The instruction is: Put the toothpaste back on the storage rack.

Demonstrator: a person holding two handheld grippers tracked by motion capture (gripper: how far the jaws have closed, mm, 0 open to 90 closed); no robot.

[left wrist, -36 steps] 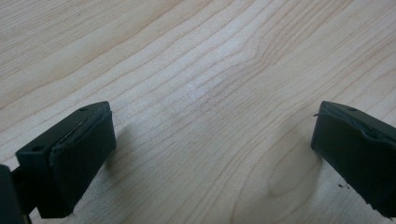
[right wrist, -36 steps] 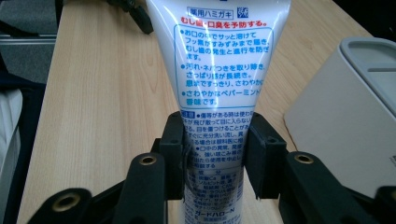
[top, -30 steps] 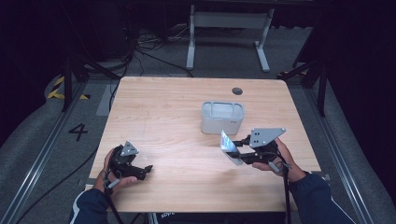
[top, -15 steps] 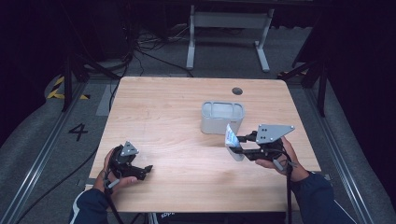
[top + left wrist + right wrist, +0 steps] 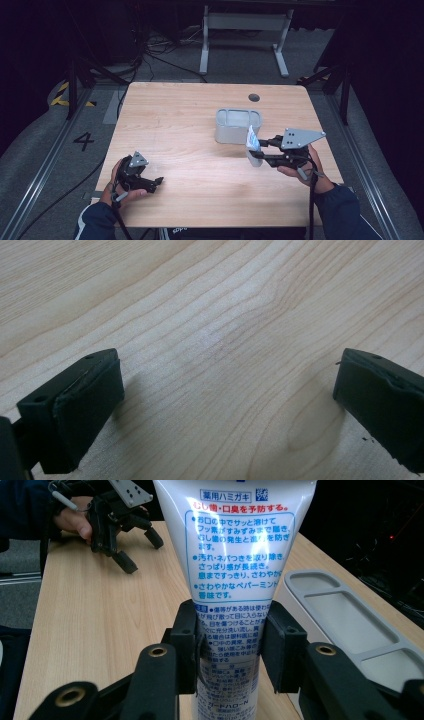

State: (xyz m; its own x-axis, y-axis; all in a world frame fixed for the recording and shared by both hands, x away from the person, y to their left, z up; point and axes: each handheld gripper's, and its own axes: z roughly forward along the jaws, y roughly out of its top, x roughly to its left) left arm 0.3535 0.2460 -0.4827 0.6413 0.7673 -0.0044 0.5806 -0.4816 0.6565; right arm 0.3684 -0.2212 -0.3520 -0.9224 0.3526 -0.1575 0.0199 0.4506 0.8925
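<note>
A dark room with cables and a metal stand (image 5: 245,30) is filling the top of the high view, and the pale wooden table (image 5: 180,115) is lying across its middle, smooth and likely a little slick. Right of centre a grey holder (image 5: 238,125) with open compartments is standing. Just below and right of it, the right gripper (image 5: 260,150) is pinching a white toothpaste tube (image 5: 253,145), held upright on its lower body; it looks light, soft and squeezable, so a gentle grip near the stiffer cap end seems wisest. At lower left the left gripper (image 5: 156,182) is resting wide open, holding nothing.
</note>
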